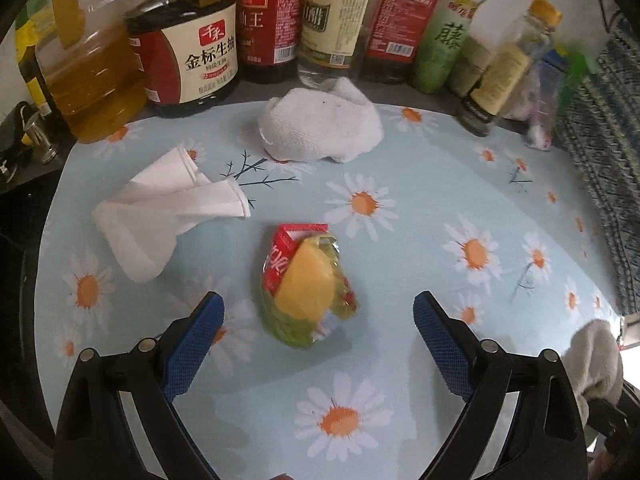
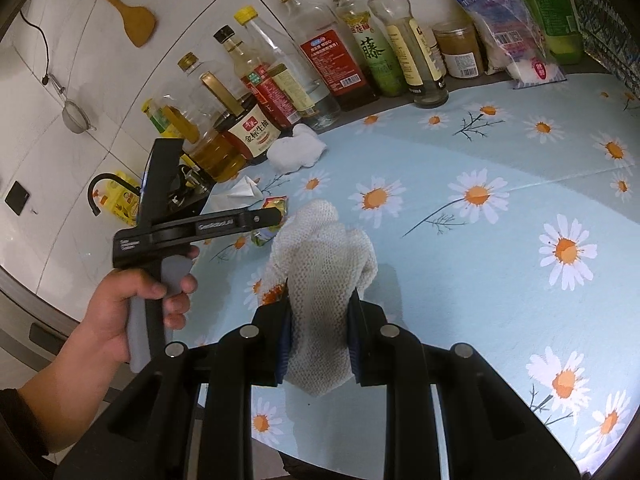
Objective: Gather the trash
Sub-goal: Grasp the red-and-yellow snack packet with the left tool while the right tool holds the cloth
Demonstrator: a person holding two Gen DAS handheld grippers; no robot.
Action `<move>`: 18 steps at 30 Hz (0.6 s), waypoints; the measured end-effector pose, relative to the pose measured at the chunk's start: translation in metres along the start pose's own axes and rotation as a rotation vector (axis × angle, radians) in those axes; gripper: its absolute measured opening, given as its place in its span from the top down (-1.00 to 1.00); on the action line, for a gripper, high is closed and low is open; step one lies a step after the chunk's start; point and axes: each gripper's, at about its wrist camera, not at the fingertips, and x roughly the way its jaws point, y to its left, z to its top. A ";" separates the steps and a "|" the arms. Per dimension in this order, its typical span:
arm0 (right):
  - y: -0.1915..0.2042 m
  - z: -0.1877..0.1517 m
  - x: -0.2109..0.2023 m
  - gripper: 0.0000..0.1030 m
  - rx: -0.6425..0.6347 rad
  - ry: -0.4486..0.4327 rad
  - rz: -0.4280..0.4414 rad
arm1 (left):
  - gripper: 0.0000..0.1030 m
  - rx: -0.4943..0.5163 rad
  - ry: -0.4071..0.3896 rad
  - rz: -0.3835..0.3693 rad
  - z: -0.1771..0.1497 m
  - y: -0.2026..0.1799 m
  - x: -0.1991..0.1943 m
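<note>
Bench (image 1: 420, 184) under a daisy-print cover carries the items; a row of sauce and oil bottles (image 1: 192, 52) stands along its back edge. White cloth wad (image 1: 320, 124) lies just before the bottles. Crumpled tissue (image 1: 168, 204) lies left of centre, apart from it. Snack wrapper (image 1: 306, 284), red, yellow and green, lies on the cover ahead of the left tongs (image 1: 318, 312), which are spread wide and touch nothing. Right tongs (image 2: 320, 320) are clenched on a knitted white rag (image 2: 326, 280), held above the cover.
</note>
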 end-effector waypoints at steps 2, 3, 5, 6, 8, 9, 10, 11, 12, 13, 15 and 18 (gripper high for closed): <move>-0.003 0.001 0.001 0.51 0.001 0.004 0.003 | -0.78 0.008 0.004 0.016 0.003 -0.002 0.005; -0.005 0.001 0.002 0.51 0.002 0.008 0.005 | -0.76 0.012 0.005 0.024 0.004 -0.003 0.007; -0.006 0.002 0.002 0.51 0.003 0.011 0.008 | -0.71 0.014 0.009 0.042 0.006 -0.004 0.011; -0.007 0.003 0.003 0.51 0.003 0.012 0.009 | -0.71 0.013 0.011 0.044 0.007 -0.005 0.012; -0.007 0.003 0.003 0.51 0.002 0.012 0.010 | -0.58 0.011 0.018 0.056 0.008 -0.005 0.016; -0.008 0.004 0.003 0.51 0.000 0.013 0.011 | -0.56 0.011 0.022 0.059 0.008 -0.005 0.017; -0.008 0.005 0.003 0.51 0.000 0.013 0.011 | -0.56 0.010 0.026 0.062 0.008 -0.005 0.019; -0.008 0.005 0.004 0.51 0.001 0.014 0.014 | -0.54 0.010 0.027 0.064 0.008 -0.005 0.020; -0.008 0.005 0.004 0.51 0.001 0.014 0.014 | -0.47 0.011 0.028 0.066 0.009 -0.005 0.021; -0.008 0.005 0.004 0.51 0.001 0.016 0.013 | -0.43 0.014 0.032 0.066 0.009 -0.006 0.022; -0.008 0.005 0.005 0.51 0.002 0.017 0.016 | -0.36 0.017 0.039 0.070 0.009 -0.007 0.024; -0.007 0.006 0.007 0.51 0.000 0.021 0.017 | -0.34 0.016 0.041 0.073 0.010 -0.007 0.027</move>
